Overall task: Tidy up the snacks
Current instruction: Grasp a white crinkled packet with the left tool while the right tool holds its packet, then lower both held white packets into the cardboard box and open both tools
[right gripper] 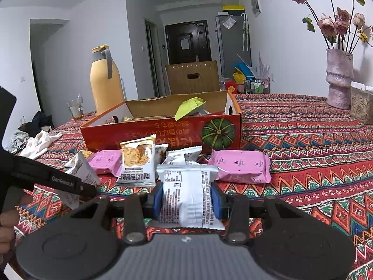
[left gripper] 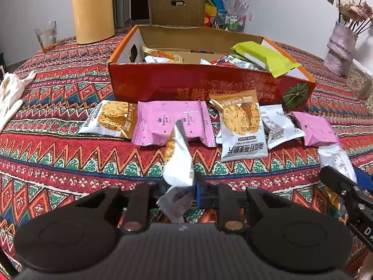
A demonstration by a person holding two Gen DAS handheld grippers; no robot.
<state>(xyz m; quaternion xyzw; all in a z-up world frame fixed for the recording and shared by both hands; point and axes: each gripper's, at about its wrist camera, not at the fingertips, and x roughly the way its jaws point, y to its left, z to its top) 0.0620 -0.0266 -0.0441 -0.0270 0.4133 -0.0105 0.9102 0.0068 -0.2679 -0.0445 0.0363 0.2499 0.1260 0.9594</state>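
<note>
I am in a home, at a dining table [right gripper: 303, 135] spread with a bright woven-pattern cloth. At my eleven o'clock a yellow thermos jug [right gripper: 106, 81] stands beside a drinking glass [right gripper: 75, 108]. At two o'clock a pink vase [right gripper: 339, 77] holds dried roses against a white wall. Straight ahead at twelve, past the table, a hallway runs to a dark entrance door [right gripper: 187, 42], with a grey cabinet [right gripper: 233, 44] just right of it.

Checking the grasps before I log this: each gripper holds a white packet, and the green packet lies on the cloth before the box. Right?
Not quite. The green packet lies in the box, as the left wrist view shows. Left gripper and right gripper each hold a white packet.
</note>
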